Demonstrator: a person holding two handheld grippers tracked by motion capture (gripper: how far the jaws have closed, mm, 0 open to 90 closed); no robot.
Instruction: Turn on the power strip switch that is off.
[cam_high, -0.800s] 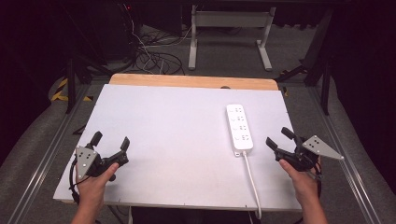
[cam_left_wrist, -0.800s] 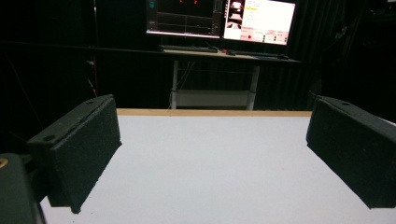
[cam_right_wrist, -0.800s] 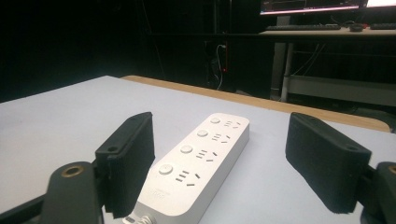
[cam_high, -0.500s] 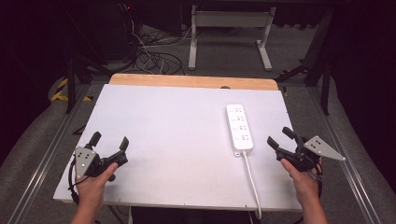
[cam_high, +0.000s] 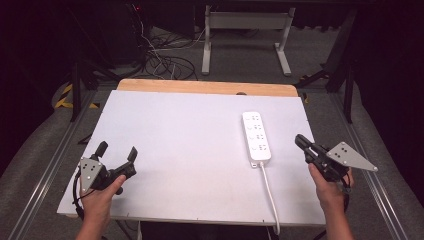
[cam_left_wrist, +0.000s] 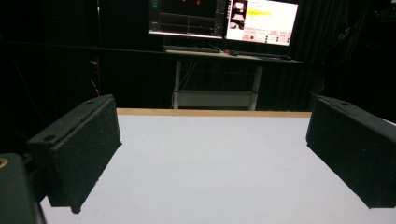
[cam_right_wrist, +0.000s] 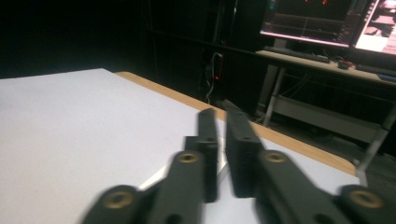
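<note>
Right gripper (cam_high: 302, 142) nearly shut and empty, just right of the power strip (cam_high: 256, 136).
Its jaws sit close together with only a slim gap, hovering at the counter's (cam_high: 190, 130) right edge, tips aimed toward the strip without touching it. That white strip lies lengthwise on the right half of the counter, cord (cam_high: 270, 195) running off the near edge. Left gripper (cam_high: 117, 152) hangs low over the near-left corner, jaws spread wide, nothing between them, well apart from the strip.
</note>
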